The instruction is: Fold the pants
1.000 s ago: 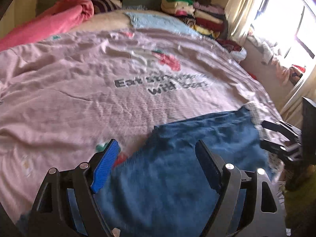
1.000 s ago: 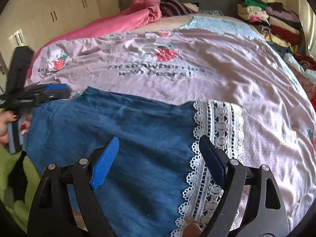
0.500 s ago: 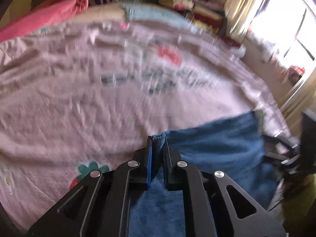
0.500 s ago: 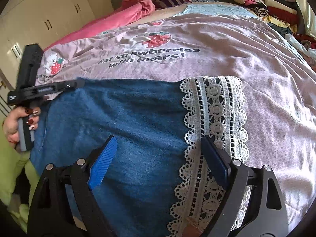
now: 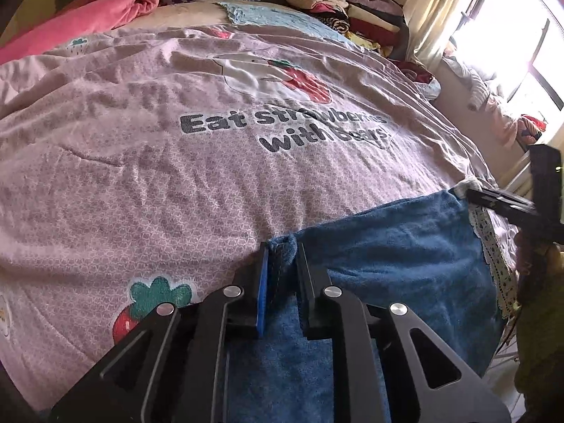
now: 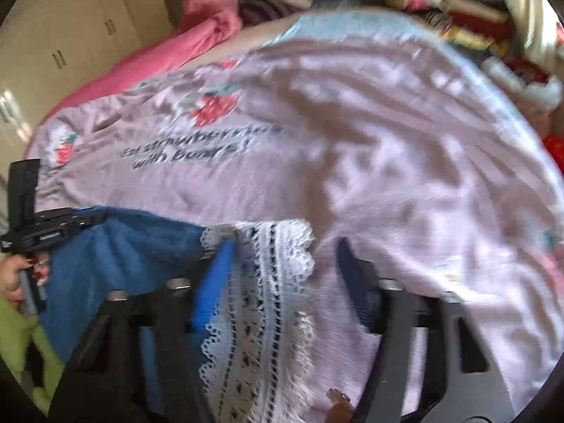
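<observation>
The blue pants (image 5: 398, 253) lie spread on the near edge of the bed, on top of a pink bedsheet (image 5: 176, 176) printed with strawberries and dark lettering. One end of the pants carries a white lace trim (image 6: 261, 303), which shows in the right wrist view in the near middle, with the blue cloth running from it to the left.

The left gripper (image 5: 282, 268) is clamped on the far corner of the pants at the end away from the lace; a small bunch of blue cloth sits between its two fingers, which stand close together. In the right wrist view the same gripper (image 6: 88, 220) shows at the left side, gripping the far left corner of the pants, and a hand (image 6: 17, 275) holds its handle.

The right gripper (image 6: 285, 268) is over the lace end. This view is blurred, but its two fingers stand apart, the blue left finger (image 6: 215, 275) touching the lace and the dark right finger over the bedsheet just beside the trim. In the left wrist view it appears at the far right corner of the pants (image 5: 493, 201).

At the far side of the bed lie a rolled pink blanket (image 5: 88, 14) and a stack of folded clothes (image 5: 338, 3).
</observation>
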